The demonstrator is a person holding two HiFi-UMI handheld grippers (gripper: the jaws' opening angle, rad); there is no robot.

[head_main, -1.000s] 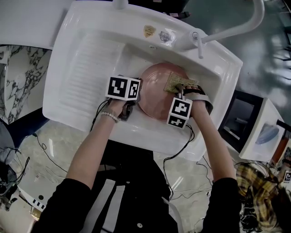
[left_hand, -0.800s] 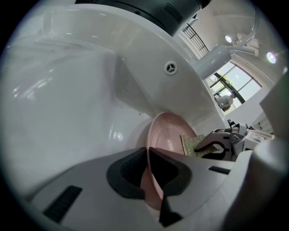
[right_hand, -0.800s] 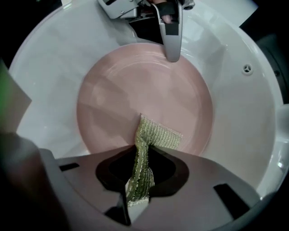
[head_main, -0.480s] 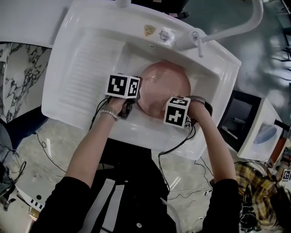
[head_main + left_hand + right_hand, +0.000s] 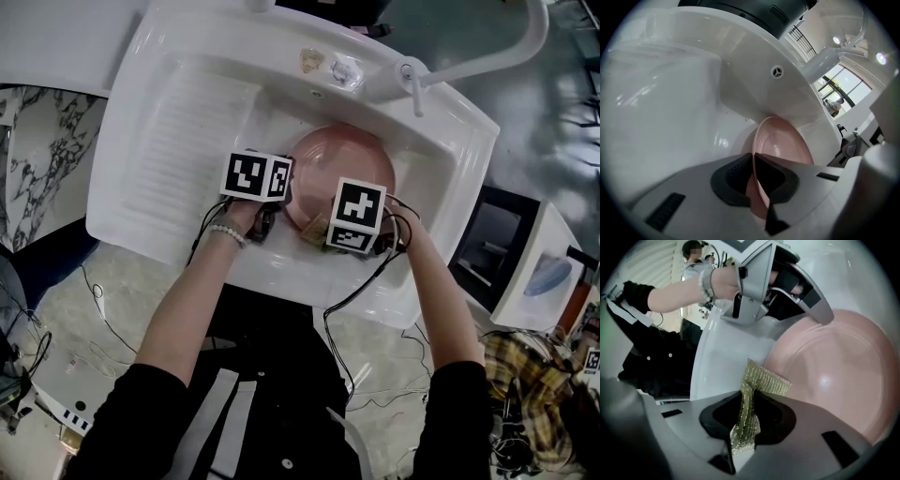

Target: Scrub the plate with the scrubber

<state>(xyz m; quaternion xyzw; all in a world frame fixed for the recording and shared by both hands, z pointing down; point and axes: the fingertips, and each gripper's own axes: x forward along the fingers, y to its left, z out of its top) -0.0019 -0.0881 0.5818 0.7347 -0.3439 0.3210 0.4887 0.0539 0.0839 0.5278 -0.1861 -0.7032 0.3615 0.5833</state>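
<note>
Sink (image 5: 129, 192): white, with a ribbed draining part on its left side.
Faucet (image 5: 410, 73): at the back right corner; its pipe curves away to the right.
Stickers (image 5: 309, 59): on the sink's back rim.
Floor (image 5: 112, 281): thin cables (image 5: 94, 302) lie on it.

Person: black sleeves (image 5: 141, 412) ending near the elbows, black top (image 5: 281, 375) with white stripes, pale bead bracelet (image 5: 226, 238) on the left wrist. Tools: left gripper (image 5: 753, 185) and right gripper (image 5: 744, 425), light-grey shells, black pads (image 5: 733, 180), small black slots on the shells. Each carries a white cube (image 5: 256, 177) with black square markers. Black cables (image 5: 361, 281) run off both.
</note>
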